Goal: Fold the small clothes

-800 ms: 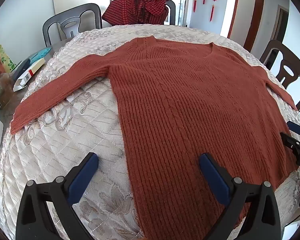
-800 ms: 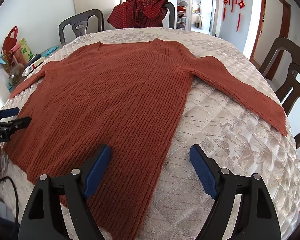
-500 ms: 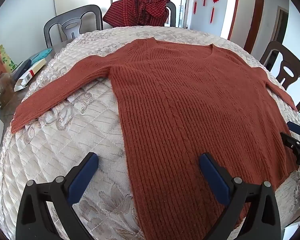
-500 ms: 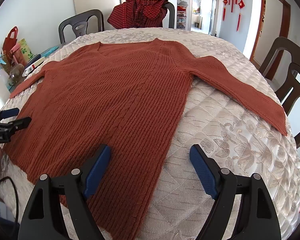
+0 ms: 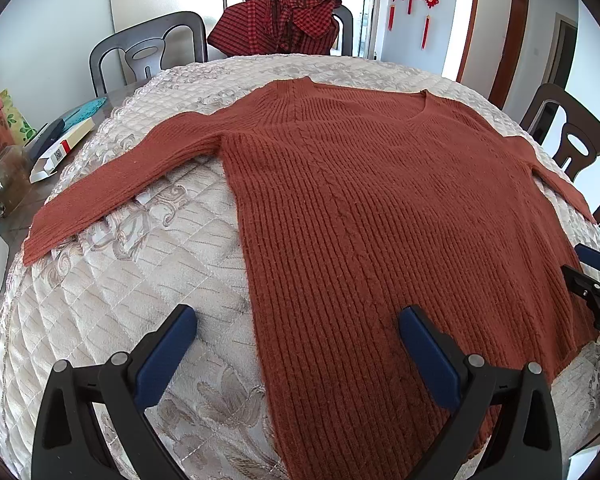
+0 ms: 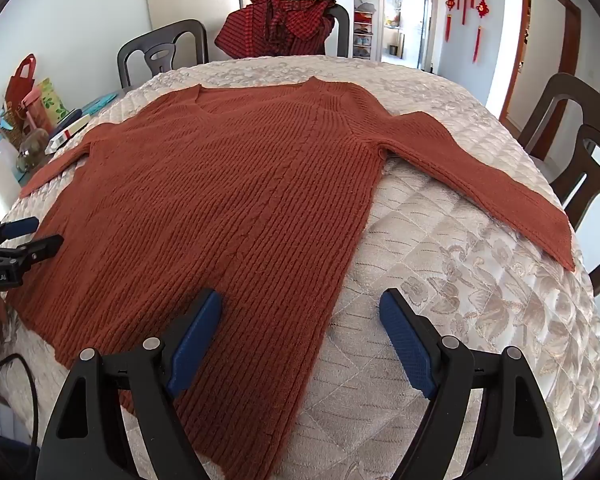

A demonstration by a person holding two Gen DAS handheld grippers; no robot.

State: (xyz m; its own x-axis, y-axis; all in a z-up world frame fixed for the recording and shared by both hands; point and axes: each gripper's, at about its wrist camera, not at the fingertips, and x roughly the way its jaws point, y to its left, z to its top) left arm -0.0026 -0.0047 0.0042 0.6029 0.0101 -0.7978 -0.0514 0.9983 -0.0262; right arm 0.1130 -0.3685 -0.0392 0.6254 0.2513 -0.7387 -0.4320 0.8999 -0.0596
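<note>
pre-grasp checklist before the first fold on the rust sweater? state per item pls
1. Sweater lies flat, front up, neckline far side: ok.
2. Both sleeves spread out to the sides, not tucked under the body: ok.
3. Left gripper open, nothing between its fingers: ok.
4. Right gripper open, nothing held: ok.
5. Each gripper straddles a side edge of the sweater near the hem: ok.
6. Quilted cover smooth around the sweater: ok.

The left gripper (image 6: 20, 240), at nine o'clock in the right wrist view, bears white lettering "GenRobot.AI", its first letter cut off. A lone "D" shows on the right gripper (image 5: 596, 280). Nothing else is legible.
</note>
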